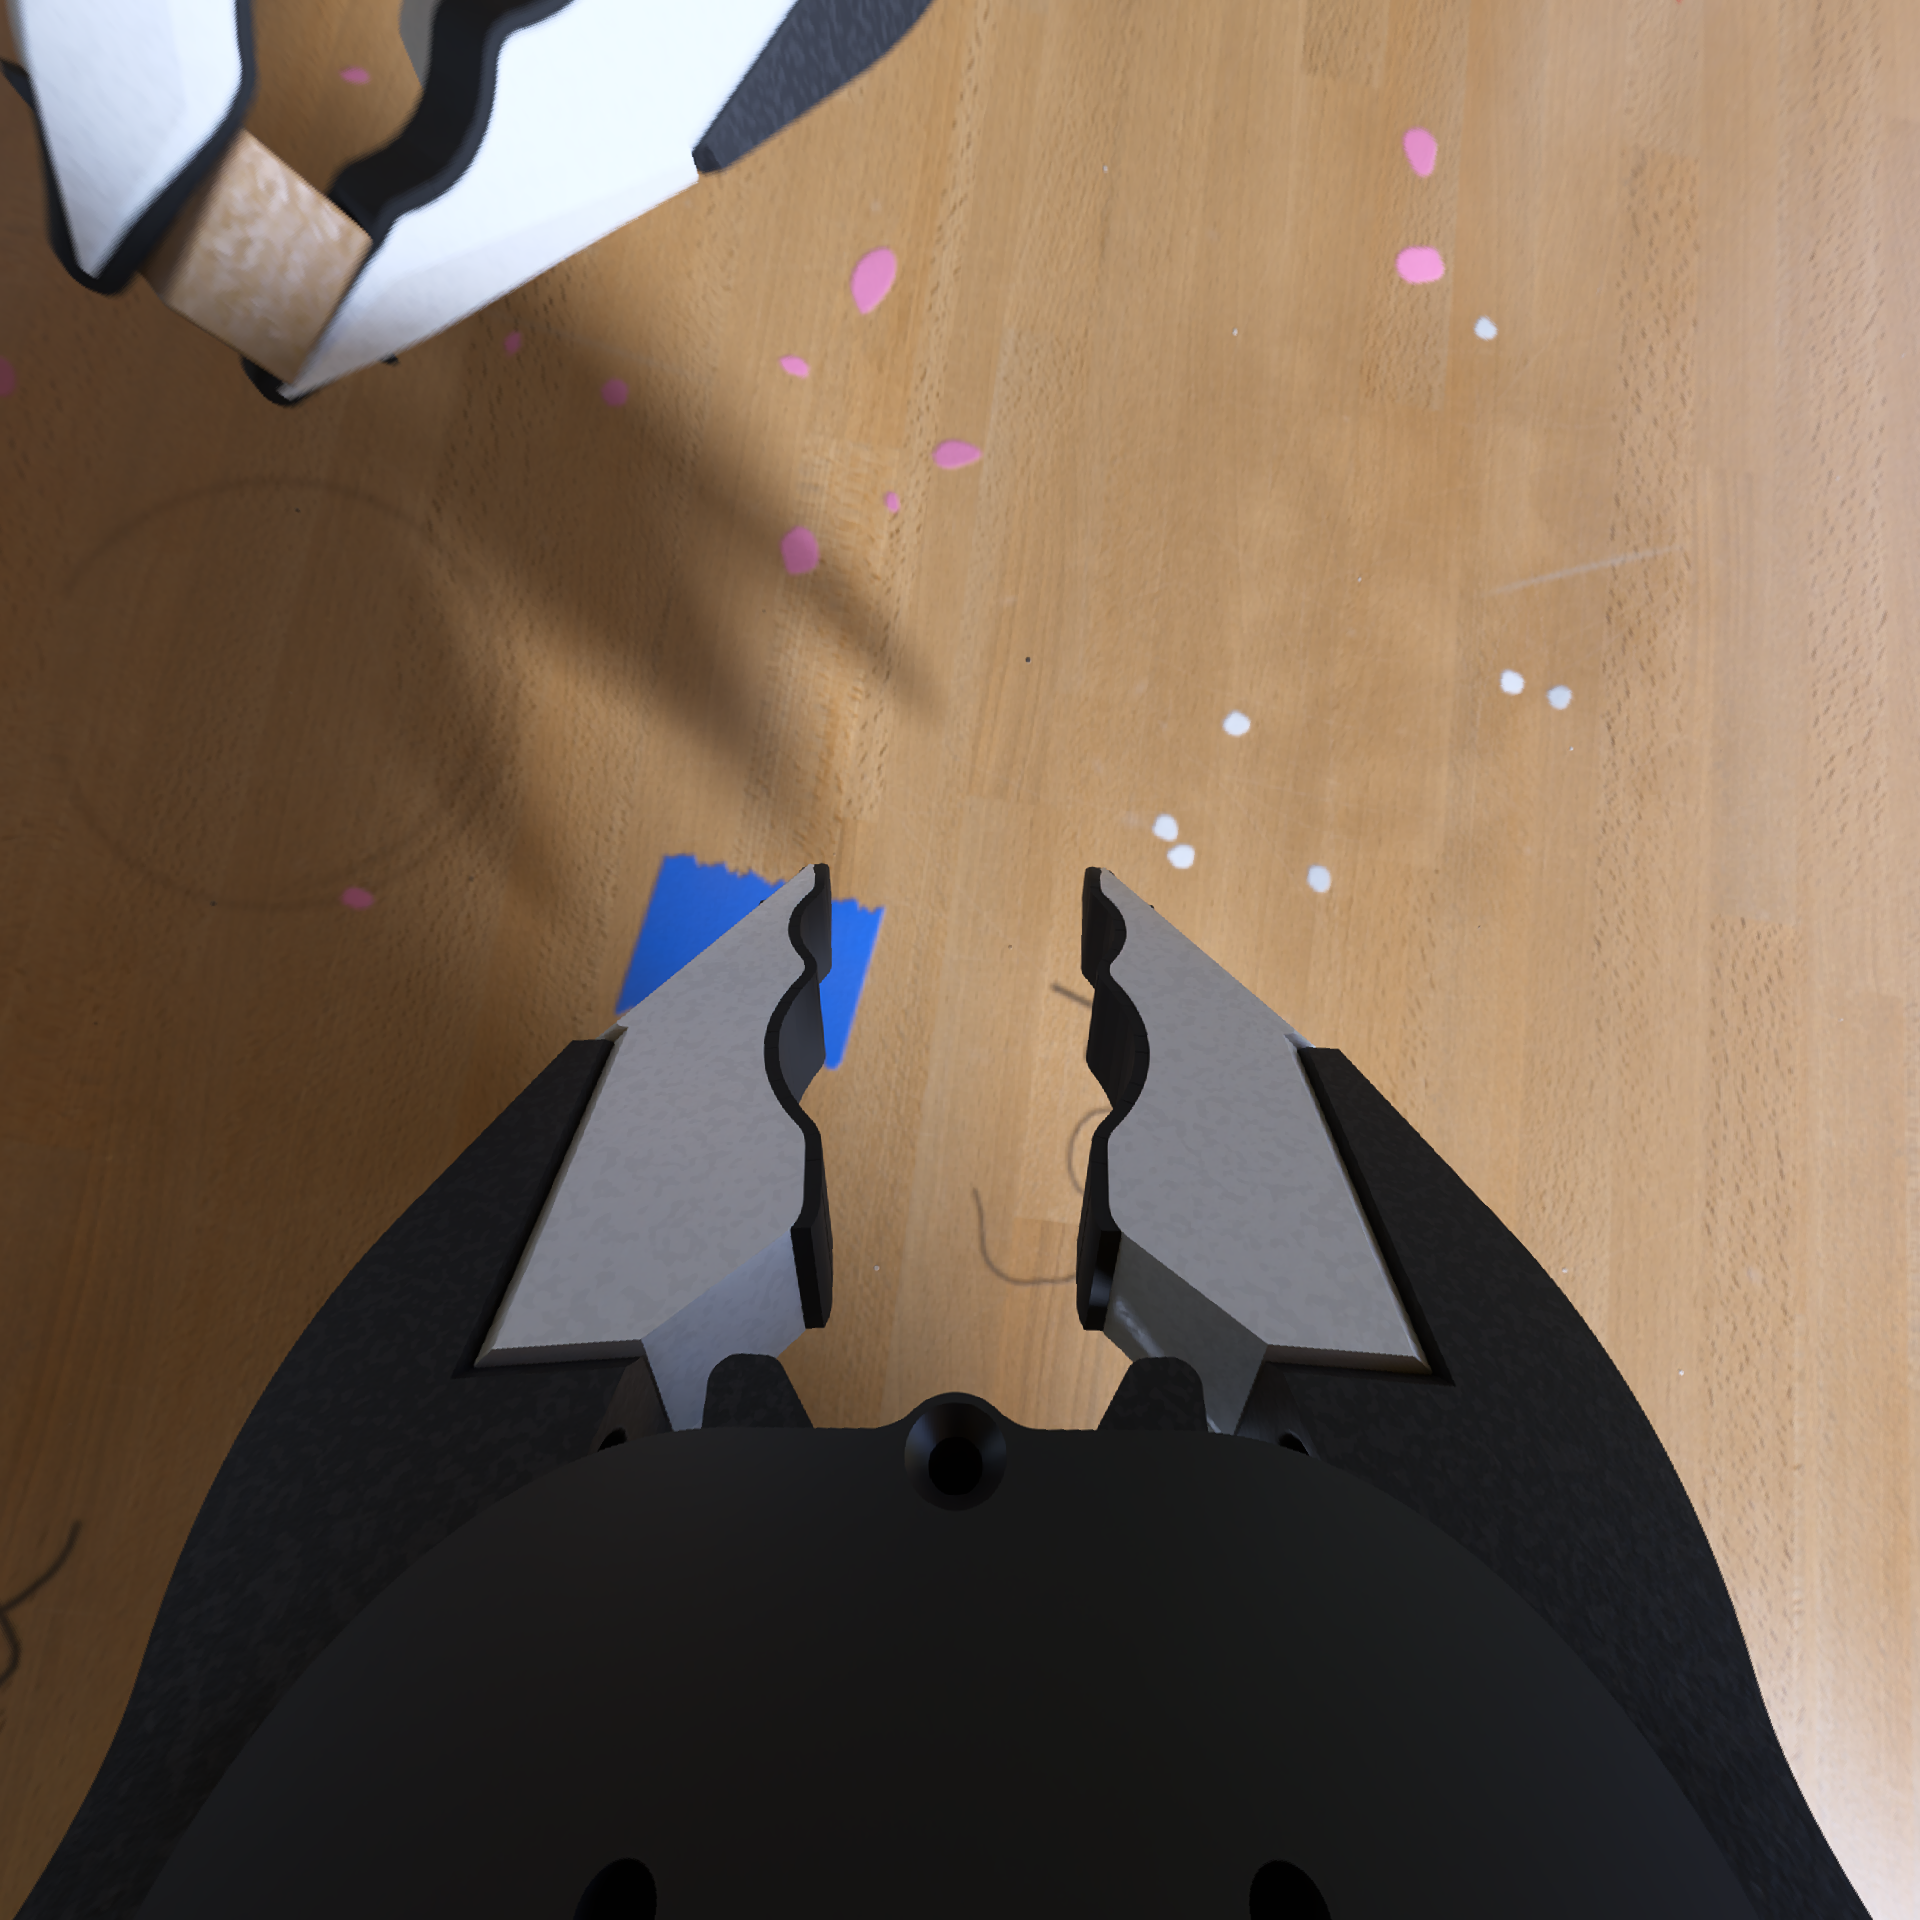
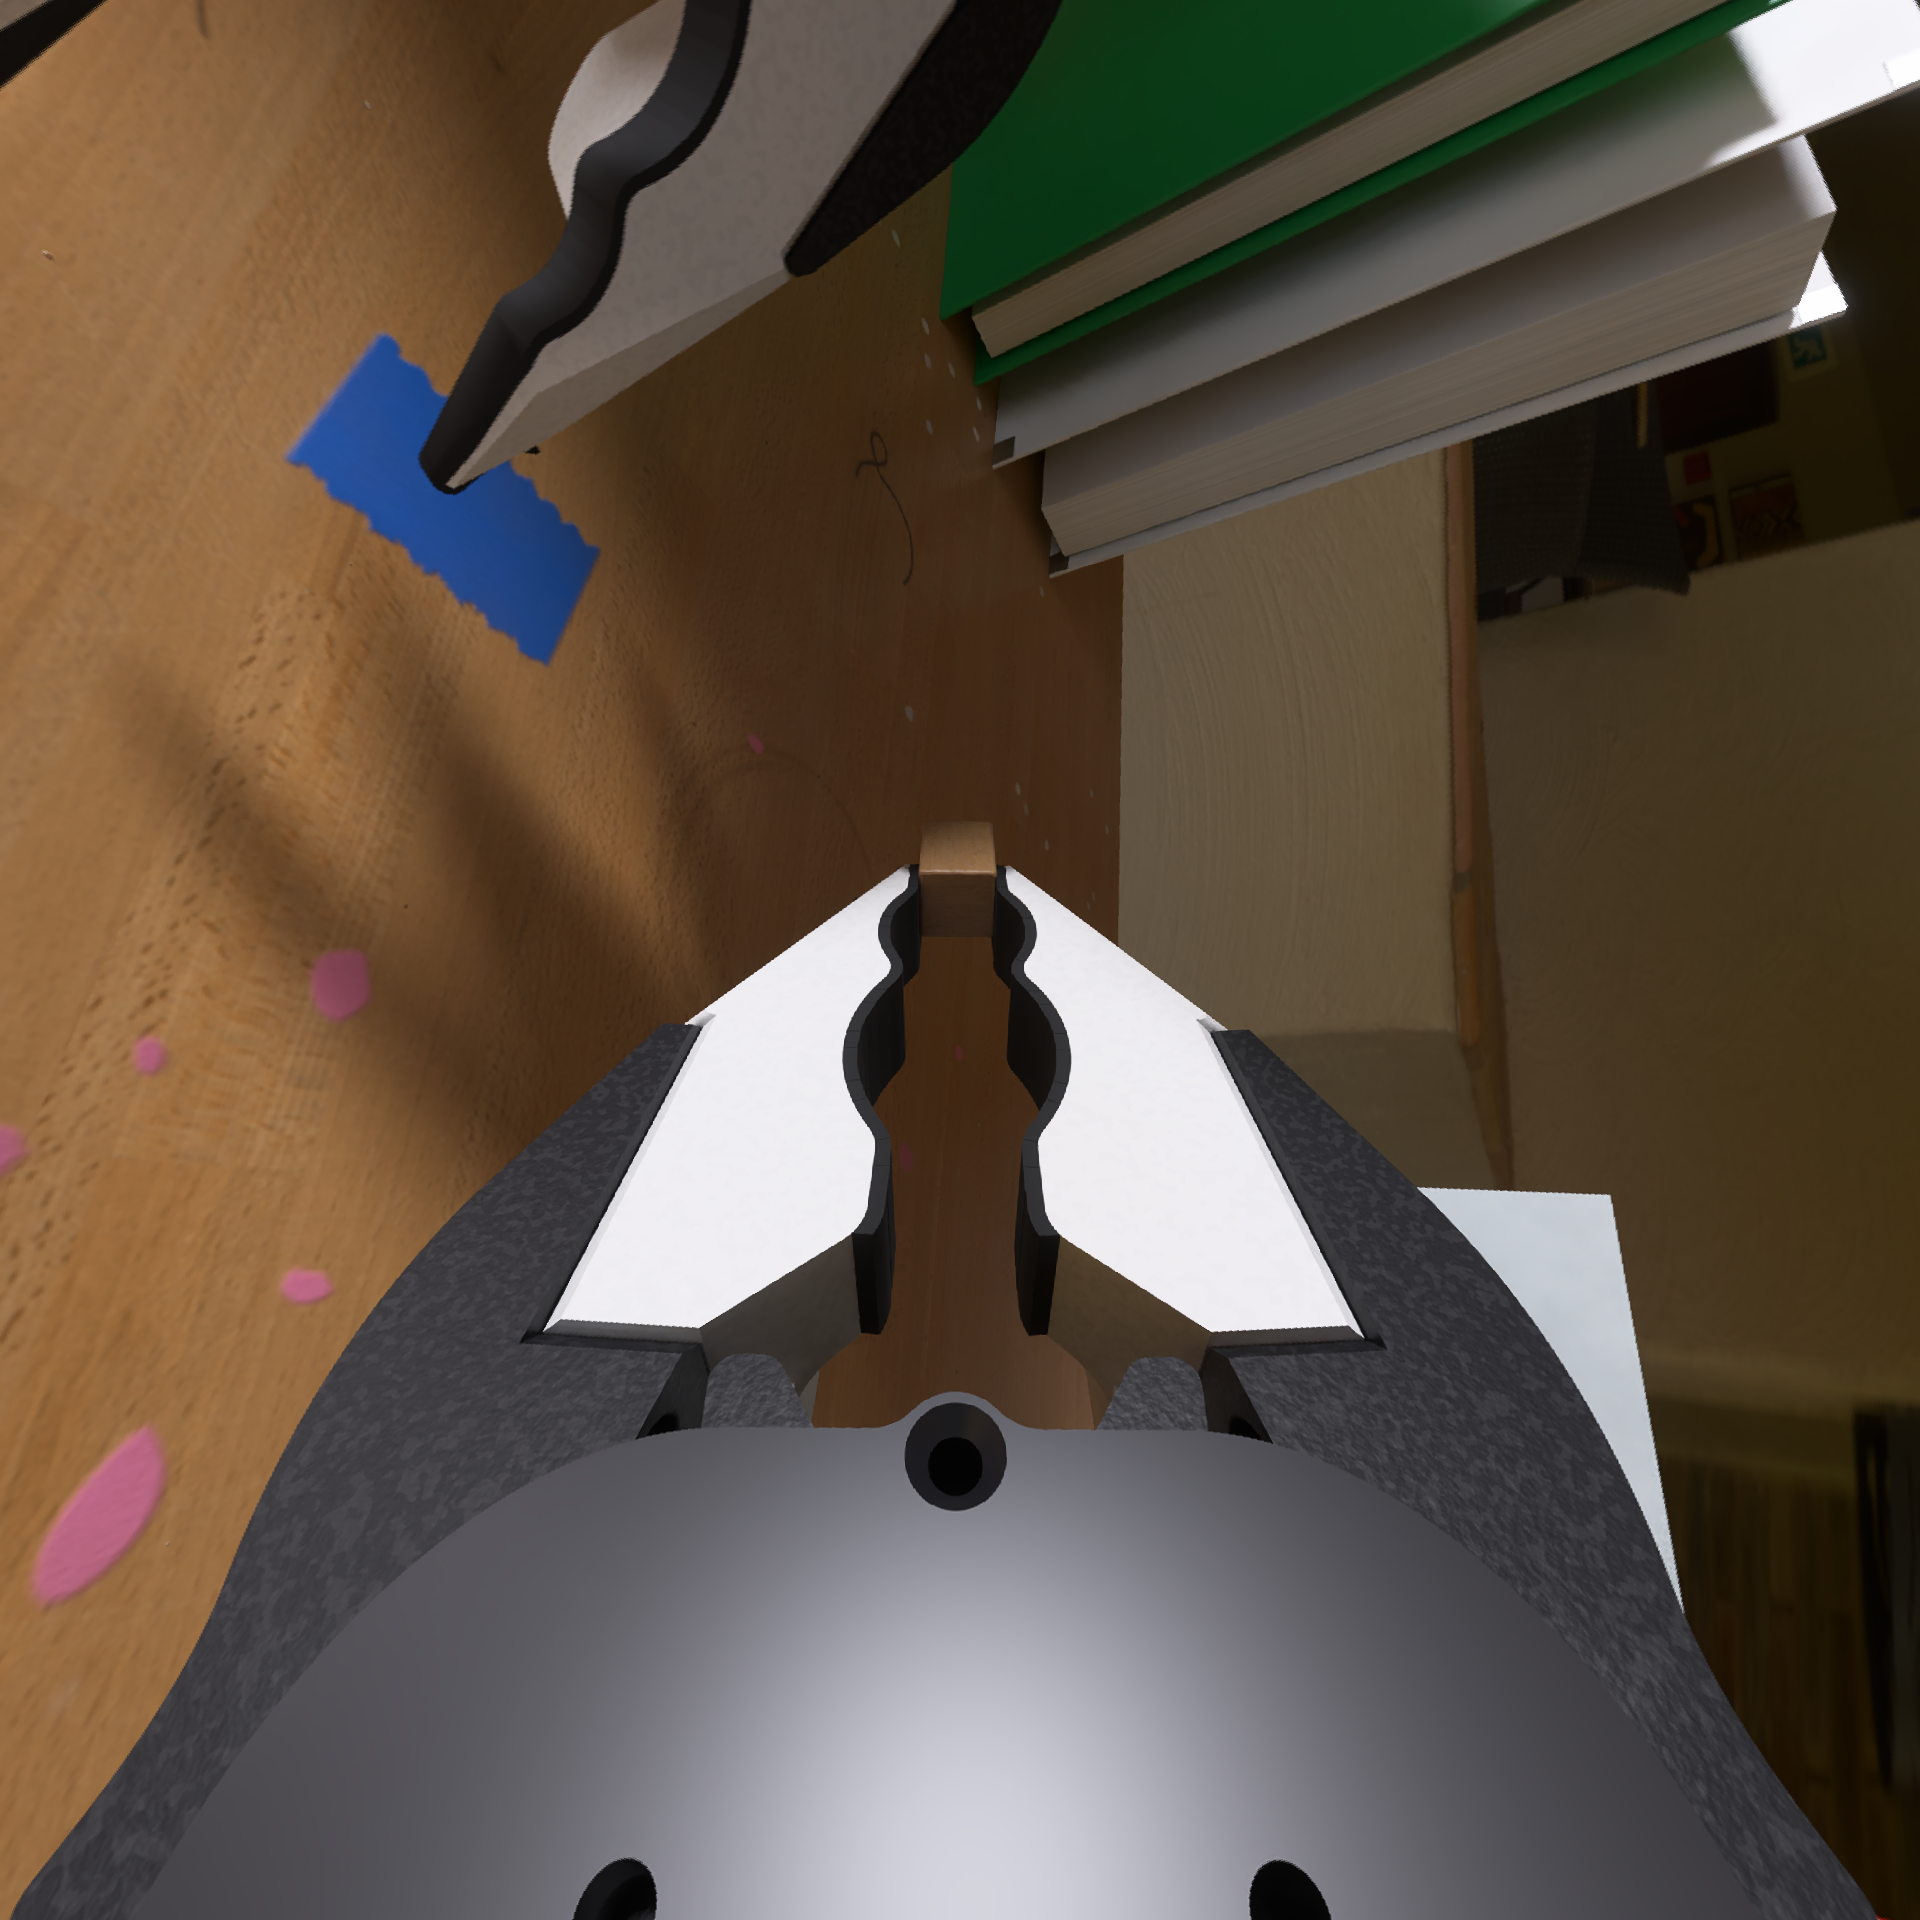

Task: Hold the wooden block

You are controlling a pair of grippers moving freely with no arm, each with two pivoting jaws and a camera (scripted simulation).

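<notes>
My right gripper (image 2: 957, 883) is shut on the small light wooden block (image 2: 957, 878), pinched between its fingertips and lifted off the wooden table (image 2: 312, 779). In the left wrist view the same block (image 1: 265, 260) shows at the top left between the right gripper's white fingers (image 1: 499, 229). My left gripper (image 1: 956, 883) is open and empty, hovering low over the table (image 1: 1351, 520), with its left fingertip over a piece of blue tape (image 1: 717, 935). The left gripper's finger (image 2: 582, 312) also shows at the top of the right wrist view, above the blue tape (image 2: 457, 520).
A stack of books (image 2: 1403, 312), the top one green, lies near the table edge in the right wrist view. A white sheet (image 2: 1538, 1299) lies at the right. Pink spots (image 1: 873, 278) and white spots (image 1: 1236, 723) mark the tabletop.
</notes>
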